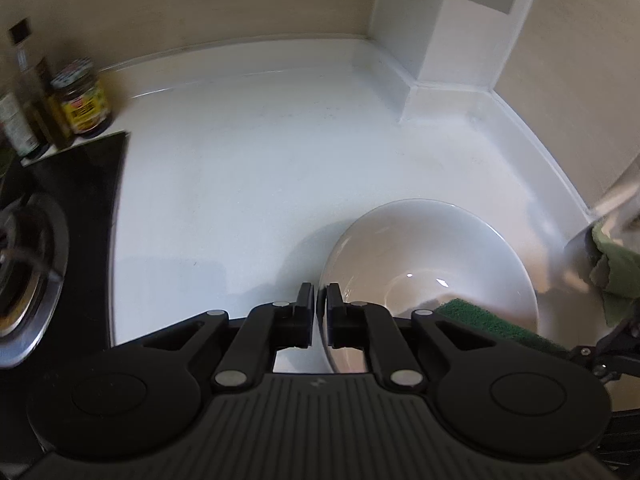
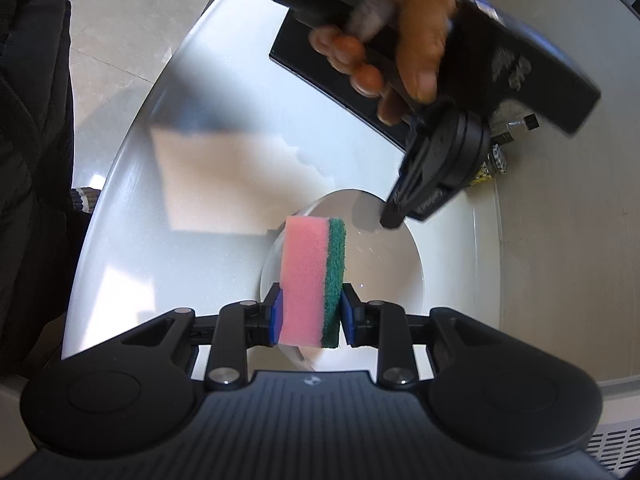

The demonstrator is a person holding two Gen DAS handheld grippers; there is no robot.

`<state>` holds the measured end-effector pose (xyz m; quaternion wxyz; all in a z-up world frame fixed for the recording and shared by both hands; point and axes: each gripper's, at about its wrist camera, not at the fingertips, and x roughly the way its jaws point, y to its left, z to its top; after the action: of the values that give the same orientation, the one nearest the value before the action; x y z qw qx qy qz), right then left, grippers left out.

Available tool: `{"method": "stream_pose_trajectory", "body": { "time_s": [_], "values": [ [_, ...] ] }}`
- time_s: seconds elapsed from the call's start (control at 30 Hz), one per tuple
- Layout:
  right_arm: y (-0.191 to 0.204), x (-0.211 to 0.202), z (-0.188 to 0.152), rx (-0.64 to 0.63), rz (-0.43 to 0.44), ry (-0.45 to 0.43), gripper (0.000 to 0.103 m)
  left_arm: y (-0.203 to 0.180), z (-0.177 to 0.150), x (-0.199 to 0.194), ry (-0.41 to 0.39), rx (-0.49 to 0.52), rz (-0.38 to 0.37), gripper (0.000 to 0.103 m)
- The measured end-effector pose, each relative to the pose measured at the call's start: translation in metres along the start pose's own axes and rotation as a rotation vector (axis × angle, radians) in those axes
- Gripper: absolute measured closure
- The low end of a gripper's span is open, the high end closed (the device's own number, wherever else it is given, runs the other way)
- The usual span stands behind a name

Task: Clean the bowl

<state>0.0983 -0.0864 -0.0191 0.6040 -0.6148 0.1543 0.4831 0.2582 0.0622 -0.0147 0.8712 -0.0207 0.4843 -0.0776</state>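
A white bowl (image 1: 432, 248) sits on the white counter near the right wall. My left gripper (image 1: 319, 292) is shut on the bowl's near left rim, one finger inside and one outside. In the right wrist view a hand (image 2: 408, 32) holds that left gripper (image 2: 390, 218), whose tips are at the rim of the bowl (image 2: 384, 264). My right gripper (image 2: 311, 292) is shut on a pink sponge with a green scouring layer (image 2: 308, 272), held upright over the bowl's inside. The sponge's green side (image 1: 488, 318) shows at the bowl's near right edge.
A black hob with a steel burner (image 1: 24, 272) lies at the left. Jars and bottles (image 1: 80, 100) stand behind it by the wall. A green cloth (image 1: 616, 264) hangs at the right. A white pillar (image 1: 432, 40) fills the back corner. The counter's edge (image 2: 120, 152) drops to the floor.
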Motion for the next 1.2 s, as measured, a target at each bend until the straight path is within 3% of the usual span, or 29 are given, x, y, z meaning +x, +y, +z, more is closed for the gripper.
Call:
{"method": "stream_pose_trajectory", "body": {
  "time_s": [0.23,0.4,0.63,0.93,1.2],
  "values": [
    [0.0,-0.004,0.003,-0.008,0.001,-0.004,0.078,-0.005,-0.023,-0.009,-0.001,-0.059,0.014,0.091],
    [0.0,-0.004,0.008,-0.004,0.006,-0.027,0.078,-0.008,-0.014,0.004,0.017,0.003,0.04,0.097],
    [-0.005,-0.001,-0.011,-0.033,0.001,-0.002,0.078,-0.002,0.013,0.021,0.051,0.082,-0.003,0.096],
    [-0.006,0.002,-0.014,-0.014,-0.004,0.003,0.078,-0.008,-0.016,0.001,0.018,-0.054,0.043,0.092],
    [-0.013,-0.003,-0.015,-0.015,0.006,-0.013,0.078,-0.014,-0.027,-0.005,-0.013,-0.056,0.092,0.091]
  ]
}}
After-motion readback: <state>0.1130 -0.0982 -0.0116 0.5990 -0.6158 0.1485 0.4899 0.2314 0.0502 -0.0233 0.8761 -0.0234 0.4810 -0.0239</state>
